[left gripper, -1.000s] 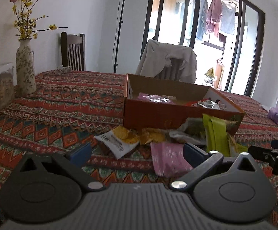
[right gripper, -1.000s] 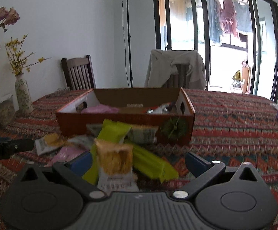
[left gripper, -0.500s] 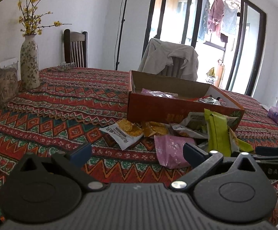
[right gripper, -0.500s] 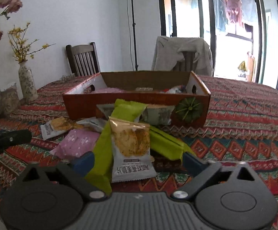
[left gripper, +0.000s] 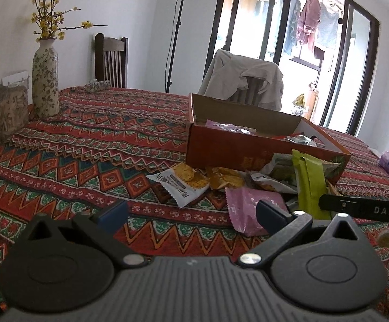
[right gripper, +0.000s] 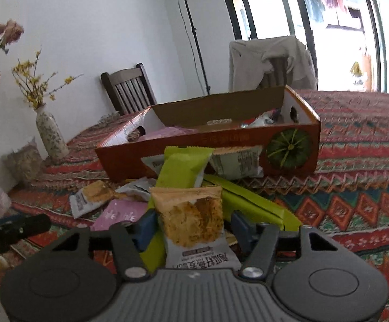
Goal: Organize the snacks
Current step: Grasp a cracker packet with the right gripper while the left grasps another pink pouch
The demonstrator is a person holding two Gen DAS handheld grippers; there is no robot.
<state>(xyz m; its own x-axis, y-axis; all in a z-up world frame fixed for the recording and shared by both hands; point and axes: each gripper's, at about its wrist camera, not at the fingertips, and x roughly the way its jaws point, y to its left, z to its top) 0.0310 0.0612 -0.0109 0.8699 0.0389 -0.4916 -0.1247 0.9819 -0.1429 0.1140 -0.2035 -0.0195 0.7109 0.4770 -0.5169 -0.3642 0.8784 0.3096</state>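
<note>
Item: cracker packet [right gripper: 191,222], before the orange box [right gripper: 207,147], between your right gripper [right gripper: 191,228] jaws, closing, not yet pressing.

Both handheld tools look alike: the left gripper [left gripper: 191,212] and right gripper [right gripper: 191,228] have a ribbed dark grey body, two round black housings, black linkage arms with silver rivets, and blue pads on the fingers [left gripper: 112,212].
</note>
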